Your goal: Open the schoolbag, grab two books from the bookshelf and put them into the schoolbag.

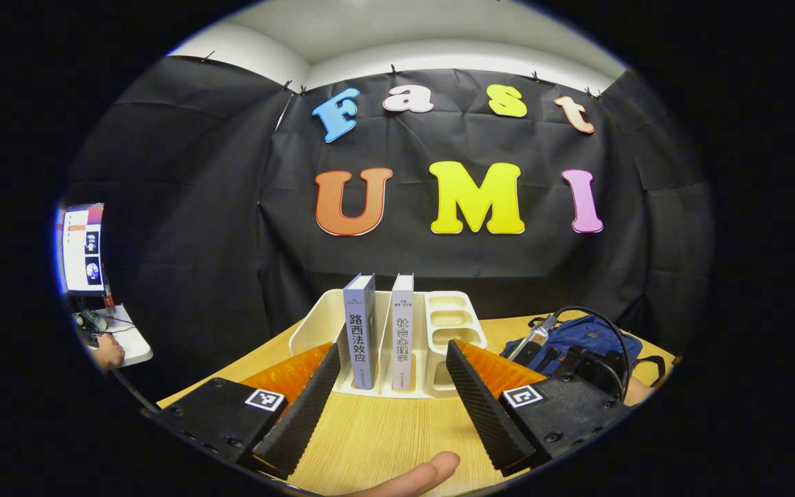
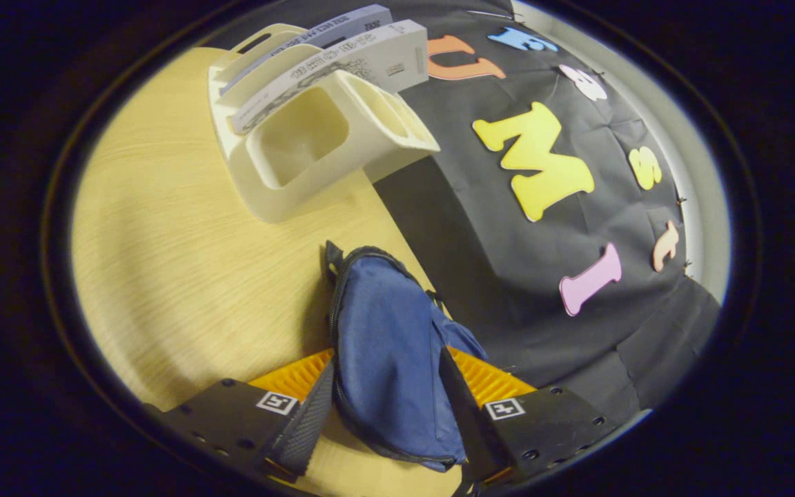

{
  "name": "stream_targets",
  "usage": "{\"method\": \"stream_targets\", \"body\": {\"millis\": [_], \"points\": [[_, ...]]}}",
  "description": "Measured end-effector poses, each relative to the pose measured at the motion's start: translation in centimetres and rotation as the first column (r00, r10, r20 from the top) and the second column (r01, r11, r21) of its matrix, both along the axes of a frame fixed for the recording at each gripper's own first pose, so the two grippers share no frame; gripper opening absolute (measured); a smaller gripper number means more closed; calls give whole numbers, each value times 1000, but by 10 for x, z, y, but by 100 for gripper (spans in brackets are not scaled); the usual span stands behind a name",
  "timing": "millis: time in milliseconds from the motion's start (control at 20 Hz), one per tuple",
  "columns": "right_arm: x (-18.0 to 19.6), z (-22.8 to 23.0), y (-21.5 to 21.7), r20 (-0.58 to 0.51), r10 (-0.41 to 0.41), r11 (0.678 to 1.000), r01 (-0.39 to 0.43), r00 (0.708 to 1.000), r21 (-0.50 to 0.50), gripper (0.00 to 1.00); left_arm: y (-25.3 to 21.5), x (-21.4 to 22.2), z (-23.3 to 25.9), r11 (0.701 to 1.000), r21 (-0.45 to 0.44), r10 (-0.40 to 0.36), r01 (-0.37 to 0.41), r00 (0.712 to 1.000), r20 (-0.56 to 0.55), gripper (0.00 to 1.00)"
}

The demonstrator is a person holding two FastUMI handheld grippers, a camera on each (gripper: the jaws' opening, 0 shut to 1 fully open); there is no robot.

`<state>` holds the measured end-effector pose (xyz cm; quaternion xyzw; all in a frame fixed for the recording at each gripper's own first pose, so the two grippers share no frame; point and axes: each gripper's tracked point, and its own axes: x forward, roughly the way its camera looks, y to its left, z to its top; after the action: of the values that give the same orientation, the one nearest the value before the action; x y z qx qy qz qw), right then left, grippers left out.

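Two books stand upright in a white bookshelf [image 1: 454,319] on the wooden table: a grey-blue book [image 1: 361,331] and a white book [image 1: 402,333] to its right. My left gripper [image 1: 393,349] is open a short way in front of them, its fingers wider apart than both spines. The blue schoolbag [image 1: 587,333] lies to the right of the shelf, with the right gripper [image 1: 587,369] resting on it. In the right gripper view, my right gripper [image 2: 387,362] is shut on the schoolbag [image 2: 387,317], blue fabric bulging between its fingers. The bookshelf [image 2: 301,138] lies beyond with the white book [image 2: 342,65].
Bare tabletop [image 2: 183,262] stretches between the bag and the shelf. A fingertip of the holding hand [image 1: 425,476] shows at the bottom edge. Off the table at far left are a monitor [image 1: 83,248] and another person's hand [image 1: 108,352].
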<state>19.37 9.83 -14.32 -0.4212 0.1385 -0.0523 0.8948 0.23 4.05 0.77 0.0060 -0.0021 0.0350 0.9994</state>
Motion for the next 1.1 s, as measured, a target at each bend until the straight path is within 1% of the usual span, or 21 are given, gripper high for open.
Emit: {"method": "stream_targets", "body": {"millis": [50, 100, 150, 200, 250, 300, 350, 400, 450, 500, 550, 600, 650, 700, 750, 800, 900, 1000, 1050, 1100], "points": [[2, 7, 1, 11, -4, 1000, 4, 1000, 20, 76, 0, 1, 0, 1000, -7, 0, 0, 1000, 1, 99], [5, 14, 1, 27, -19, 999, 18, 999, 26, 77, 2, 0, -1, 1000, -16, 2, -2, 1000, 0, 99], [9, 19, 1, 41, -35, 999, 34, 999, 29, 69, 0, 2, -2, 1000, -22, 1, -1, 1000, -5, 99], [15, 20, 0, 38, -53, 998, 51, 998, 35, 68, -1, 3, -4, 1000, -25, -2, 2, 1000, -10, 99], [24, 17, 0, 30, -62, 997, 60, 998, 56, 76, -1, 5, -4, 1000, -26, -4, 3, 1000, -13, 99], [34, 12, 2, 26, -71, 993, 69, 997, 91, 75, 1, 4, -4, 1000, -27, -1, 1, 1000, -13, 99], [42, 8, 2, 20, -88, 990, 85, 996, 109, 67, 3, 5, -4, 1000, -28, 2, -2, 1000, -14, 99], [49, 7, 0, 26, -107, 988, 103, 994, 114, 52, 4, 4, -5, 1000, -30, 2, -3, 1000, -15, 99], [54, 8, -2, 37, -122, 986, 116, 992, 120, 61, 4, 4, -4, 1000, -30, 3, -3, 1000, -16, 99], [60, 9, -4, 50, -128, 983, 120, 990, 135, 52, 4, 4, -4, 1000, -29, 3, -4, 1000, -15, 100], [61, 9, -5, 55, -135, 978, 124, 989, 169, 55, 4, 4, -4, 1000, -29, 3, -3, 1000, -11, 99], [65, 5, -4, 43, -129, 972, 118, 991, 203, 34, 5, 4, -5, 1000, -29, 3, -3, 1000, -11, 99], [63, 5, -7, 35, -140, 965, 128, 990, 230, 35, 5, 5, -5, 1000, -30, 4, -4, 1000, -13, 99], [68, 4, -5, 25, -141, 957, 130, 990, 259, 19, 6, 5, -7, 999, -34, 6, -6, 1000, -15, 99], [67, 7, -4, 20, -133, 954, 123, 991, 275, 9, 6, 6, -9, 999, -38, 6, -6, 1000, -22, 99], [64, 10, -5, 9, -135, 951, 127, 991, 282, 11, 6, 7, -9, 999, -40, 1, -2, 1000, -25, 99], [64, 14, -8, -17, -127, 942, 126, 992, 310, 11, 6, 7, -11, 999, -44, -5, 4, 999, -32, 99], [64, 16, -11, -49, -120, 927, 130, 992, 351, 12, 7, 8, -11, 999, -46, 1, -3, 1000, -30, 99], [63, 21, -15, -58, -116, 918, 129, 992, 375, 12, 7, 9, -11, 999, -45, 2, -3, 1000, -30, 99], [62, 28, -18, -62, -112, 909, 128, 992, 397, 9, 6, 10, -11, 999, -41, 1, -2, 1000, -31, 99]]}}
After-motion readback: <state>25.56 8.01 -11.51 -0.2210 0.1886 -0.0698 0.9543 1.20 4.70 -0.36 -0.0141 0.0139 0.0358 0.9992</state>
